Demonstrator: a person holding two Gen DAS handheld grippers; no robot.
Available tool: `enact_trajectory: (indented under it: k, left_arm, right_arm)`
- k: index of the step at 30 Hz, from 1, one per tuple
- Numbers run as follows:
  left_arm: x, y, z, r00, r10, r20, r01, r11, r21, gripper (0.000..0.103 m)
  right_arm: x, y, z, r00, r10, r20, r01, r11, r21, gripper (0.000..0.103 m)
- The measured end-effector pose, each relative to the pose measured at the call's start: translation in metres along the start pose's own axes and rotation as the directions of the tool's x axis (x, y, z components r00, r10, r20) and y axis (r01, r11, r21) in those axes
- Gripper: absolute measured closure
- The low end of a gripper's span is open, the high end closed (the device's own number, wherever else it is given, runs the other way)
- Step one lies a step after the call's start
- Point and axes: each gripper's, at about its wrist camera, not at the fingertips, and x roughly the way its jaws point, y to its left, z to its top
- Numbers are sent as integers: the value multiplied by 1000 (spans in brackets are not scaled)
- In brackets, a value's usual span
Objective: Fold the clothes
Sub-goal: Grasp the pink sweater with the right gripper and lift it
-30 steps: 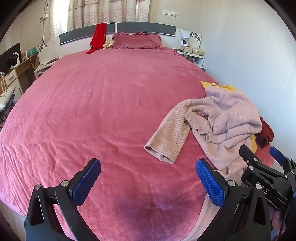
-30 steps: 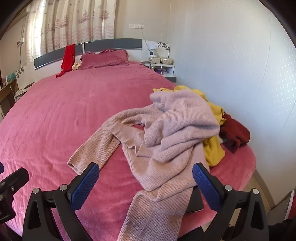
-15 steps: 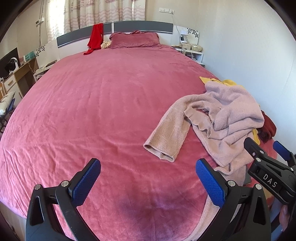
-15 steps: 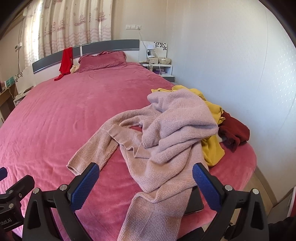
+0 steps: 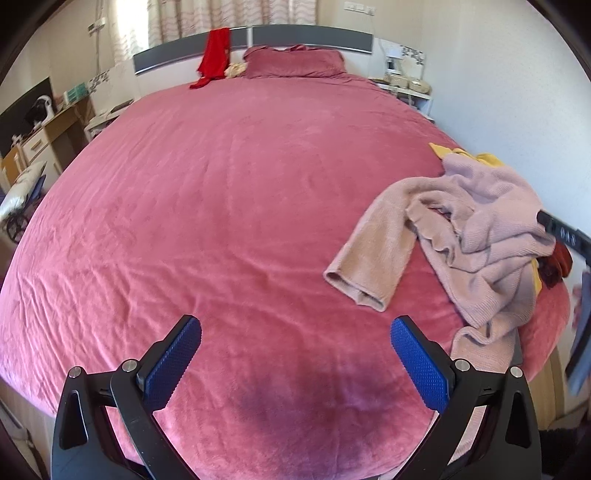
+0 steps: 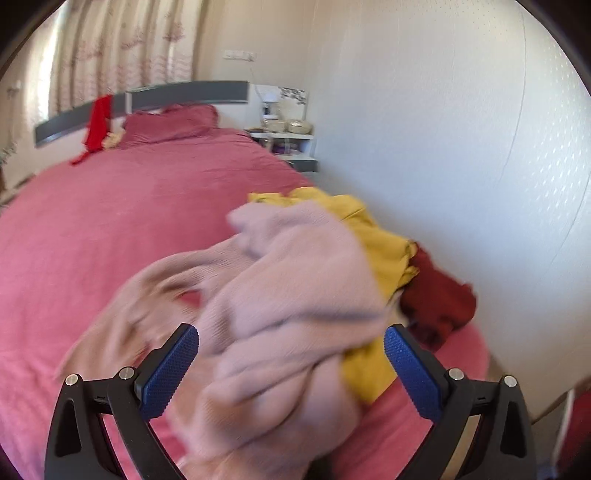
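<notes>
While the left gripper (image 5: 295, 363) is held wide open over bare bedspread (image 5: 229, 206), the right gripper (image 6: 291, 363), also wide open, is seen just short of the pink sweater (image 6: 295, 295) heaped ahead. Picking up seems underway; closing on a sweater edge is needed next.

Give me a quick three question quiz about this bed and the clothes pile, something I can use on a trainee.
1. True or false: the left gripper is shut on the pink sweater.
2. Which garment lies directly under the pink sweater: A yellow garment, B blue garment, C green garment?
3. Fill in: the red cloth hangs over the ____.

Key: 1 false, both the left gripper and the right gripper are open and hold nothing. 2 A. 3 headboard.
</notes>
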Motion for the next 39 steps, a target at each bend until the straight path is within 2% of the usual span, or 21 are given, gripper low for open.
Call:
enact_trajectory:
  k: [3, 6, 11, 14, 18, 22, 24, 26, 27, 29, 31, 32, 34, 36, 38, 39]
  left_arm:
    - [5, 9, -1, 999, 2, -37, -3, 1000, -27, 0]
    - [9, 17, -1, 998, 14, -54, -17, 999, -46, 0]
    - [13, 28, 0, 998, 22, -58, -26, 996, -83, 0]
    - [14, 34, -4, 997, 19, -71, -25, 996, -81, 0]
    - [11, 42, -18, 997, 33, -69, -36, 998, -56, 0]
    - [16, 53, -39, 994, 55, -96, -60, 997, -50, 0]
    - [22, 60, -49, 989, 56, -139, -66, 996, -63, 0]
    - [28, 67, -56, 983, 46, -177, -62, 994, -87, 0]
    - [29, 70, -59, 982, 39, -186, -58, 993, -99, 0]
    - [29, 77, -63, 980, 34, -194, -59, 991, -121, 0]
    - [27, 84, -66, 982, 25, -185, -51, 989, -141, 0]
    - [25, 87, -67, 984, 22, -176, -49, 987, -151, 0]
    - [19, 95, -69, 987, 21, -161, -49, 984, -173, 0]
    - [15, 105, -71, 988, 6, -157, -38, 980, -197, 0]
    - [10, 115, -74, 989, 2, -146, -35, 974, -222, 0]
    - [6, 121, -76, 990, 6, -140, -39, 971, -234, 0]
  right_arm:
    - [34, -12, 22, 999, -38, -36, 38, 999, 0, 0]
    - [64, -12, 32, 995, -35, -92, 33, 999, -19, 0]
    - [106, 2, 25, 975, -108, -194, 84, 988, -129, 0]
    - [130, 2, 13, 959, -138, -247, 107, 985, -135, 0]
    - [151, -2, 0, 944, -108, -311, 75, 990, -117, 0]
    - [151, -5, -8, 955, -61, -291, 24, 992, -127, 0]
    - [147, -7, -10, 961, -30, -276, -8, 991, -135, 14]
    - [140, -15, -13, 966, 25, -256, -46, 996, -78, 35]
    - [135, -19, -14, 968, 51, -245, -65, 997, -51, 40]
    - [119, -25, -13, 970, 102, -222, -104, 995, 1, 58]
    - [103, -38, -10, 960, 199, -196, -179, 977, 115, 64]
    - [94, -47, -6, 941, 285, -182, -243, 945, 219, 65]
    - [79, -58, 4, 873, 464, -148, -374, 834, 406, 66]
    - [66, -55, 12, 805, 585, -94, -469, 727, 502, 66]
    - [49, -46, 25, 719, 694, -26, -559, 600, 572, 66]
    - [38, -38, 34, 689, 724, 0, -593, 565, 574, 67]
